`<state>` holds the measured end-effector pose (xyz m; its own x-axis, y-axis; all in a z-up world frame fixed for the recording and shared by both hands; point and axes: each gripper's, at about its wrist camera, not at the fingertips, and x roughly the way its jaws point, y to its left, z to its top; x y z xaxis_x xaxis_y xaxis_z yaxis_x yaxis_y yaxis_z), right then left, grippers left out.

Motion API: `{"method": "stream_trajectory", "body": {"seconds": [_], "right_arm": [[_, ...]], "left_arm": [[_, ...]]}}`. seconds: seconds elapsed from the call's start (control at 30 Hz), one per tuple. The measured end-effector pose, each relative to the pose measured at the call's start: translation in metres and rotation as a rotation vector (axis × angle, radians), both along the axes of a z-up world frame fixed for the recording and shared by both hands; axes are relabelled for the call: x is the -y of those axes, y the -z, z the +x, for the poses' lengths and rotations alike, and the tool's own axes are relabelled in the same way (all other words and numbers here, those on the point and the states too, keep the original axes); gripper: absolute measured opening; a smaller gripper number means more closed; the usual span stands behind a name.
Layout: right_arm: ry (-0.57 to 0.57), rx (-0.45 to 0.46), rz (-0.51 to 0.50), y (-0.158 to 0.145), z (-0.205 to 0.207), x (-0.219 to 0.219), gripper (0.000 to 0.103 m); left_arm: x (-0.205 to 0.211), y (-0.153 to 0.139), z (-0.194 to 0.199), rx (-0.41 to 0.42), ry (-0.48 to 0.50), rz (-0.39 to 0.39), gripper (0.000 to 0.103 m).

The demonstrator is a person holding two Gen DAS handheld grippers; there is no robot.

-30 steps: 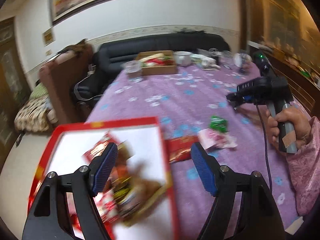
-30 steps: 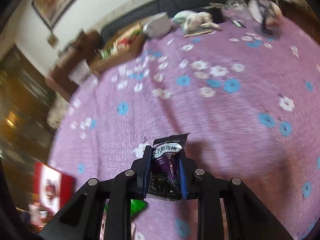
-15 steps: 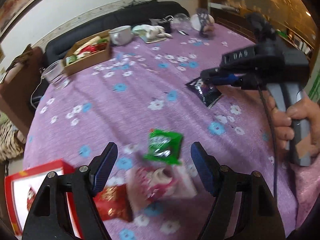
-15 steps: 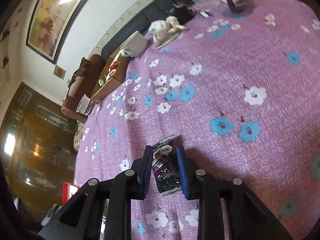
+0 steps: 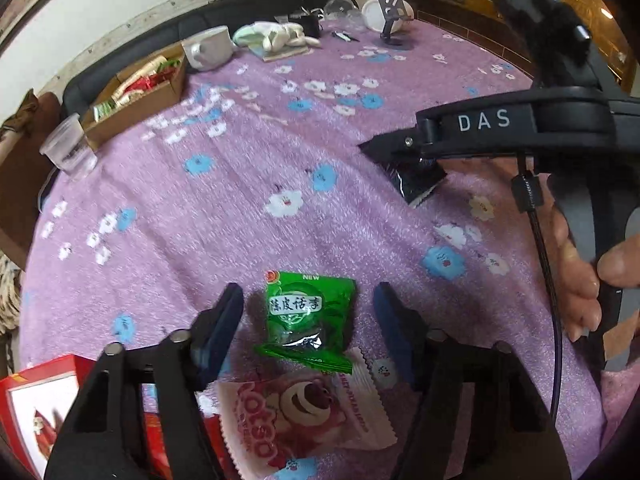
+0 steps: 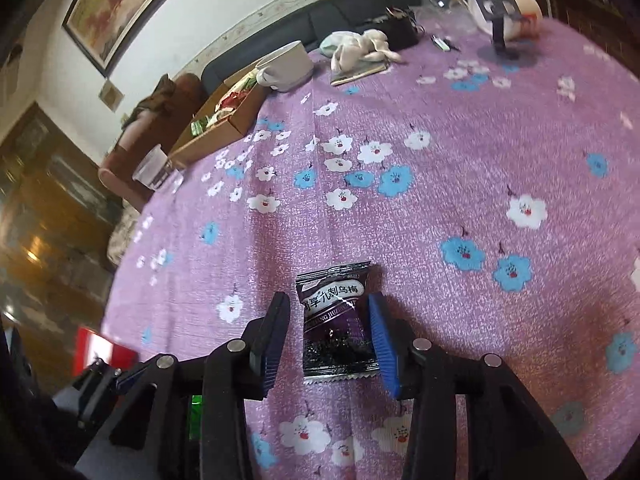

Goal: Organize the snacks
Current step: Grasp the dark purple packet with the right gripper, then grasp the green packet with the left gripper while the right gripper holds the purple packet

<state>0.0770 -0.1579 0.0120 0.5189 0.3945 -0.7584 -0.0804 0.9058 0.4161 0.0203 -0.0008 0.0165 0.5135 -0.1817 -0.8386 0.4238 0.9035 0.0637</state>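
The green packet point(image 5: 310, 318) is seen low in the centre of the left wrist frame, lying flat on the purple tabletop point(image 5: 248, 184) with its long axis running up the frame. It is bracketed by the left claw point(image 5: 308, 330), whose jaws are closing but not yet touching it. Its lower edge overlaps a pink packet point(image 5: 304, 408). The right claw point(image 6: 328, 340) is opening, released from the dark packet point(image 6: 336, 324) lying between its jaws.
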Motion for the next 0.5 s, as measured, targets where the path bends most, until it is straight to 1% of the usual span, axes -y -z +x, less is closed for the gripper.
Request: {"method": "stream_trajectory", "body": {"seconds": [0.07, 0.1, 0.13, 0.2, 0.27, 0.33, 0.4, 0.47, 0.5], "right_arm": [[-0.006, 0.017, -0.048, -0.001, -0.002, -0.006, 0.039], [-0.008, 0.030, -0.092, -0.001, -0.003, -0.010, 0.034], [-0.005, 0.038, -0.125, -0.001, -0.003, -0.013, 0.029], [-0.003, 0.060, -0.207, -0.001, -0.004, -0.019, 0.025], [-0.017, 0.082, -0.275, -0.001, -0.006, -0.026, 0.026], [-0.025, 0.091, -0.307, -0.001, -0.008, -0.030, 0.026], [-0.013, 0.080, -0.275, -0.002, -0.007, -0.024, 0.026], [0.010, 0.061, -0.185, -0.003, -0.005, -0.012, 0.026], [0.016, 0.048, -0.114, -0.004, -0.003, -0.004, 0.025]], "left_arm": [[-0.003, 0.000, 0.002, -0.015, 0.000, -0.047, 0.051], [-0.003, 0.000, 0.003, -0.016, -0.003, -0.051, 0.049], [-0.002, 0.000, 0.003, -0.013, -0.003, -0.052, 0.042], [-0.003, -0.001, 0.004, -0.013, -0.006, -0.059, 0.042], [-0.002, -0.001, 0.003, -0.008, -0.006, -0.056, 0.042], [-0.002, -0.001, 0.002, -0.006, -0.016, -0.059, 0.041], [-0.003, -0.002, 0.001, -0.005, -0.028, -0.067, 0.040], [-0.006, -0.003, -0.001, -0.006, -0.038, -0.086, 0.040], [-0.008, -0.004, -0.002, -0.005, -0.050, -0.097, 0.040]]}}
